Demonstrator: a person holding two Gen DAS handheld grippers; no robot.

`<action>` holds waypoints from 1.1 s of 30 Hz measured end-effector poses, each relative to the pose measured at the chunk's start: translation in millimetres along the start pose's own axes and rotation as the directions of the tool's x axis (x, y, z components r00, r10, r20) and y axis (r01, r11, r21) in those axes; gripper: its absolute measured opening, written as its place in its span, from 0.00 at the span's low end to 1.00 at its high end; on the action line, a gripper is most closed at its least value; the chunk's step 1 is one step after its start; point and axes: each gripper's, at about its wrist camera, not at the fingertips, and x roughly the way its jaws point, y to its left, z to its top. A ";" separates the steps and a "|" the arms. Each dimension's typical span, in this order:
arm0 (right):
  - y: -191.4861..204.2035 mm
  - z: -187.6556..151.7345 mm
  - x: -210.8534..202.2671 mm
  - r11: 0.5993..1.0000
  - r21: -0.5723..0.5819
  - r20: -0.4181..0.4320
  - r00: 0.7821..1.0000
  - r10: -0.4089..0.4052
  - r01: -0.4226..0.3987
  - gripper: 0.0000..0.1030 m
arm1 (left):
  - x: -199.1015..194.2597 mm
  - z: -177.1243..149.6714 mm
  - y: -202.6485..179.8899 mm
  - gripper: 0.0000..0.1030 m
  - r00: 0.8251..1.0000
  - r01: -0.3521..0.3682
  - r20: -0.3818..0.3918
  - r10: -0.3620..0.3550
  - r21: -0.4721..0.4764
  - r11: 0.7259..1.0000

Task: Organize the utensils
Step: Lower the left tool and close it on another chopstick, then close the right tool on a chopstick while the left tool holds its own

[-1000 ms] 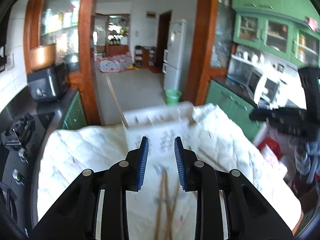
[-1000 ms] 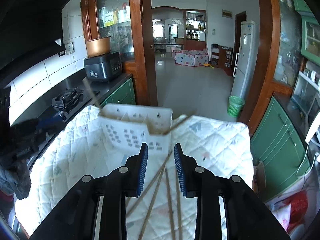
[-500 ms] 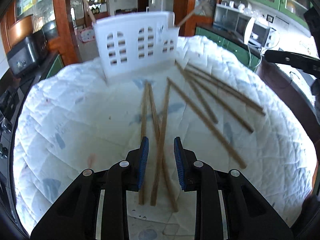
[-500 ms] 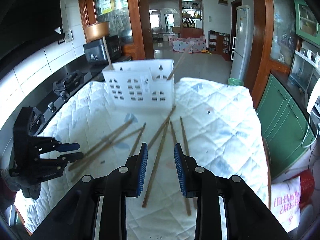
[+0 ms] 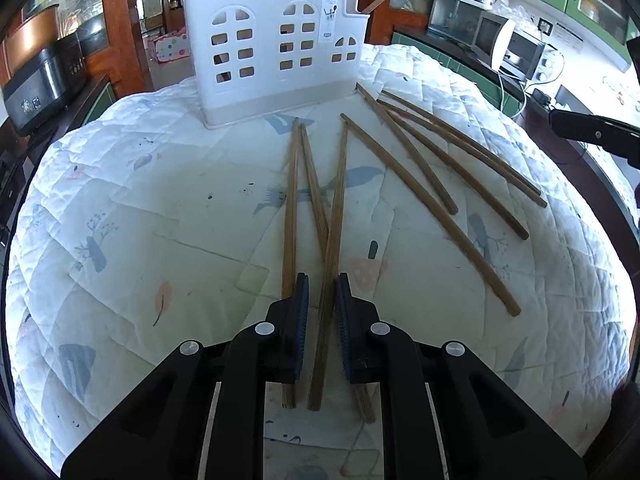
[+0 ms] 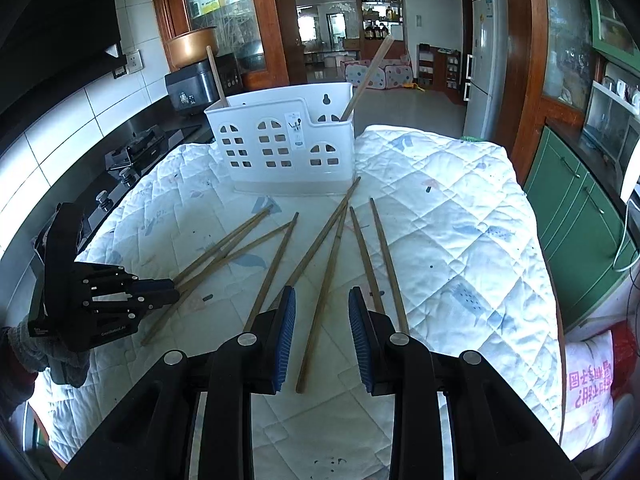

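Observation:
Several brown wooden chopsticks (image 5: 404, 156) lie fanned out on the white quilted cloth (image 5: 140, 208) in front of a white plastic utensil caddy (image 5: 276, 52). The caddy (image 6: 284, 140) holds two chopsticks upright. My left gripper (image 5: 322, 284) is low over the cloth, its jaws narrowed around one chopstick (image 5: 332, 248) with a small gap at each pad. It also shows in the right wrist view (image 6: 164, 292) at the left. My right gripper (image 6: 322, 300) is open above another chopstick (image 6: 324, 292), not touching it.
A stove (image 6: 132, 152) and a black rice cooker (image 6: 192, 88) are on the left counter. Green cabinets (image 6: 576, 200) and a fridge (image 6: 482, 60) stand to the right. A microwave (image 5: 516, 48) sits right of the table. A red bag (image 6: 592, 384) lies below the table's right edge.
Both grippers have dropped toward the cloth and the chopsticks. The left jaws have narrowed around one chopstick. The right gripper has opened wider.

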 end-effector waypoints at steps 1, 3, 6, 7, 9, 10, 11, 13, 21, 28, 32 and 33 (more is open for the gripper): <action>-0.5 -0.4 0.3 1.000 0.003 -0.001 1.000 0.001 -0.001 0.26 | 0.1 -0.2 0.2 0.13 1.000 0.002 0.001 -0.002 0.000 1.000; -1.5 -1.7 1.5 1.000 0.011 -0.005 1.000 0.003 -0.003 0.26 | 1.1 1.0 -0.1 0.13 1.000 0.002 0.002 -0.002 0.002 1.000; -3.1 -4.9 5.2 1.000 0.018 -0.016 1.000 0.003 -0.003 0.26 | 1.0 1.5 1.0 0.08 1.000 0.015 0.004 -0.015 -0.005 1.000; -3.6 -5.5 6.6 1.000 0.020 -0.019 1.000 0.003 -0.003 0.26 | 0.9 1.6 0.7 0.07 1.000 0.013 0.006 -0.013 -0.005 1.000; -3.7 -8.1 10.5 1.000 0.024 -0.029 1.000 0.001 0.000 0.26 | 0.4 1.6 0.6 0.07 1.000 0.016 0.010 -0.016 -0.010 1.000; -3.6 -9.5 12.9 1.000 0.027 -0.035 0.999 0.000 0.001 0.26 | -0.1 1.5 0.7 0.07 1.000 0.016 0.013 -0.016 -0.018 1.000; -3.6 -10.6 15.5 0.999 0.032 -0.040 0.999 0.004 -0.002 0.26 | -0.8 1.6 0.8 0.06 1.000 0.017 0.014 -0.017 -0.022 1.000; -2.5 -12.3 20.1 0.999 0.039 -0.047 0.999 0.005 -0.003 0.26 | -3.1 2.0 1.2 0.06 1.000 0.019 0.020 -0.018 -0.036 0.999; 7.6 -24.5 47.9 0.998 0.054 -0.093 0.996 -0.012 0.017 0.24 | -18.0 6.9 1.3 0.06 0.998 0.035 0.063 -0.031 -0.063 0.997; 10.1 -35.3 65.4 0.997 0.078 -0.119 0.993 -0.010 0.019 0.22 | -26.8 10.1 -1.1 0.06 0.995 0.038 0.091 -0.032 -0.073 0.997; 12.1 -38.5 74.9 0.996 0.079 -0.132 0.991 -0.026 0.037 0.19 | -29.3 11.4 -0.4 0.06 0.994 0.039 0.101 -0.031 -0.085 0.996; 11.9 -40.2 77.8 0.996 0.082 -0.139 0.990 -0.030 0.041 0.18 | -30.0 11.8 -0.4 0.06 0.994 0.041 0.104 -0.031 -0.087 0.995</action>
